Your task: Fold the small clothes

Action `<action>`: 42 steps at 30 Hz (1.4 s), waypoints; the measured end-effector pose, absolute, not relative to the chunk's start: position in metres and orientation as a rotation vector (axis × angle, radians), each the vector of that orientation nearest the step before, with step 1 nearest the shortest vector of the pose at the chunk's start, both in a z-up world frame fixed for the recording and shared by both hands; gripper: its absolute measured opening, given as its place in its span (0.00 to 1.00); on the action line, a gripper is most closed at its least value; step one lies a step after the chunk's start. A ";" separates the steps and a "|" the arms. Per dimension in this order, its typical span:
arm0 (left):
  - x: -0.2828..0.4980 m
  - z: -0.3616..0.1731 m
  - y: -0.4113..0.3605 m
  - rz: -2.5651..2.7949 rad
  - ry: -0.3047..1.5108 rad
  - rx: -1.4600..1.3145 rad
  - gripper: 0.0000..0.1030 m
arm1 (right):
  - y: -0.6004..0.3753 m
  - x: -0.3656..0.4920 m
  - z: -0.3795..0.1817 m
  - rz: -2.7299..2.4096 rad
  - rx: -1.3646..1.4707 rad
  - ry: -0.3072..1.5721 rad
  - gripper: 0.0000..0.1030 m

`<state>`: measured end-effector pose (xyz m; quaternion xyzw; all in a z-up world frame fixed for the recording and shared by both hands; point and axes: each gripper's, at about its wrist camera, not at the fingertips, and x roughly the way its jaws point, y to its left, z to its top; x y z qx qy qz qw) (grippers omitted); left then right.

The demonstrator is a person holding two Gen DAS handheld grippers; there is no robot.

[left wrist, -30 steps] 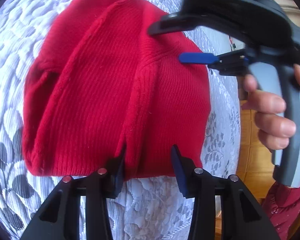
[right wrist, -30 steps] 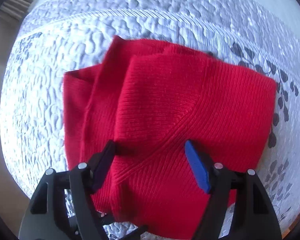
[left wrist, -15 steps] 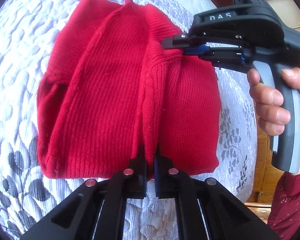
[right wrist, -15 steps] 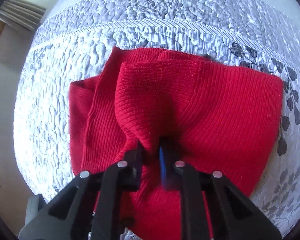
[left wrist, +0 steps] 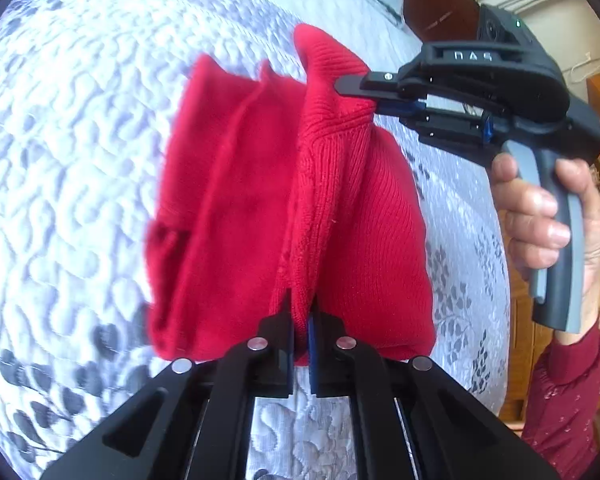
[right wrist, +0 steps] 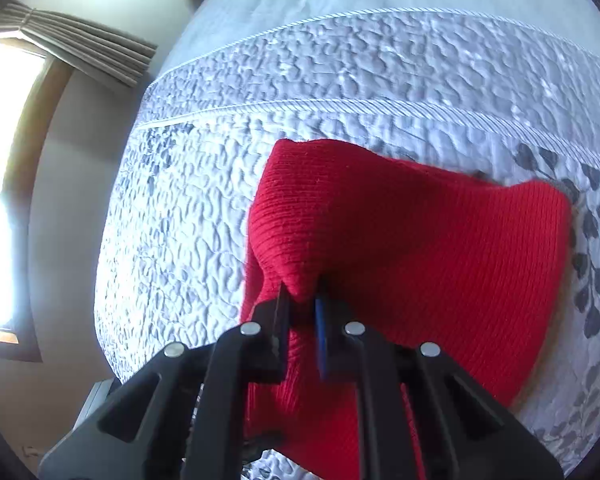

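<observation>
Left wrist view: the left gripper [left wrist: 301, 320] is pinching a raised ridge of the red knit garment [left wrist: 240, 216] at six o'clock, its jaws nearly closed with only cloth between them. At two o'clock the right gripper [left wrist: 364, 94], carried in a person's hand [left wrist: 548, 216], is clamping the far end of that ridge. The garment is hanging partly clear of the quilted bedspread [left wrist: 68, 152], bunching toward nine o'clock.

Right wrist view: the right gripper [right wrist: 302, 300] is biting a peak of the garment [right wrist: 420, 248] at six o'clock, jaws almost together on knit, with the rest draping toward three o'clock over the bedspread [right wrist: 340, 92].

The step in hand is probably lifting a folded edge. Next, both grips likely need carrying across together, level, and releasing only once the layers are lying aligned.
</observation>
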<state>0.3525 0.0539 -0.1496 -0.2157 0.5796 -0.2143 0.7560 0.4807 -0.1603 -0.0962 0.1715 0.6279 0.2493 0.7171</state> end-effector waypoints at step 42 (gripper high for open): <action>0.330 -0.163 0.068 -0.414 1.199 -0.349 0.11 | -0.225 0.333 -0.134 0.515 0.223 1.339 0.41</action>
